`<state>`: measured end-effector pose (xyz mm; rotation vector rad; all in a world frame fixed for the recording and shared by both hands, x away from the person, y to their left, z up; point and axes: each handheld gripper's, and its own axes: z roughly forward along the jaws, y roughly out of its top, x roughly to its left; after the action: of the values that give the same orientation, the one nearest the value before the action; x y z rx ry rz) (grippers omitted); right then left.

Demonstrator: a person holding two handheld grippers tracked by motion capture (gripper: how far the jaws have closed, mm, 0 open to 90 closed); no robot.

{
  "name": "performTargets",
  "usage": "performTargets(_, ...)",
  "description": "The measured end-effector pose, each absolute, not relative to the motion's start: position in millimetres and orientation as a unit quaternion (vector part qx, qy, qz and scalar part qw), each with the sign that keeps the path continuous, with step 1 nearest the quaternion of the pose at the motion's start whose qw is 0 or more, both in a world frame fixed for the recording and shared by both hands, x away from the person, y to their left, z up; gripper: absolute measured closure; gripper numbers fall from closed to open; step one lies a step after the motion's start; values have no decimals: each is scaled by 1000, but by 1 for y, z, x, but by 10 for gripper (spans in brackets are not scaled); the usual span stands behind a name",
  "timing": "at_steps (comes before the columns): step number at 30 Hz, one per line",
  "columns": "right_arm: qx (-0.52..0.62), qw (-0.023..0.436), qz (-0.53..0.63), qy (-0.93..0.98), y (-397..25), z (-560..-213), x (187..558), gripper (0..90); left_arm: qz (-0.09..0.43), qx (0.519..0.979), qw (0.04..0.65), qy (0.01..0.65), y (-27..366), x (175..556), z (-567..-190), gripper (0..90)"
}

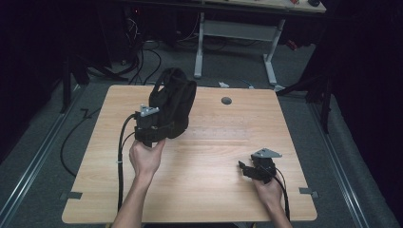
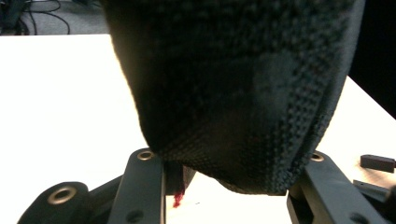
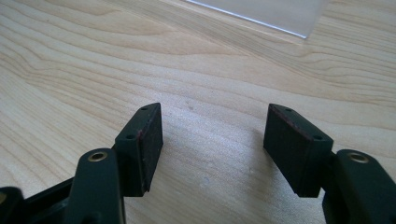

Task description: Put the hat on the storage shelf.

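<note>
Left gripper (image 1: 151,124) is clamping a black bag (image 1: 172,102) near the table's (image 1: 199,199) far-left edge; right gripper (image 1: 248,168), jaws apart, is hovering over bare wood.

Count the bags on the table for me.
1: a black bag at the table's far left, with the left gripper around its near end. Nothing suggests another, though the bag could hide something small.

black woven bag (image 1: 172,102), pale wood-grain table (image 1: 199,190), black tongs (image 3: 212,144), grey plate (image 1: 266,153)
</note>
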<state>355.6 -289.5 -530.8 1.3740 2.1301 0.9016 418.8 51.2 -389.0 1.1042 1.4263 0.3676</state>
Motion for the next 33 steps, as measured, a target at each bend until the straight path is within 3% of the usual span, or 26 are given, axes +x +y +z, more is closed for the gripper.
performTargets(8, 498, 223, 326, 772, -289, -531, 356, 375, 139, 481, 631, 593, 54, 415, -387, 587)
performTargets(14, 498, 223, 327, 772, -289, -531, 356, 374, 129, 480, 645, 581, 59, 413, -386, 653)
performTargets(21, 498, 224, 326, 772, -290, -531, 356, 373, 163, 458, 657, 577, 57, 409, -386, 721)
performTargets(33, 498, 224, 326, 772, -289, -531, 356, 373, 249, 451, 638, 572, 33, 402, -387, 746)
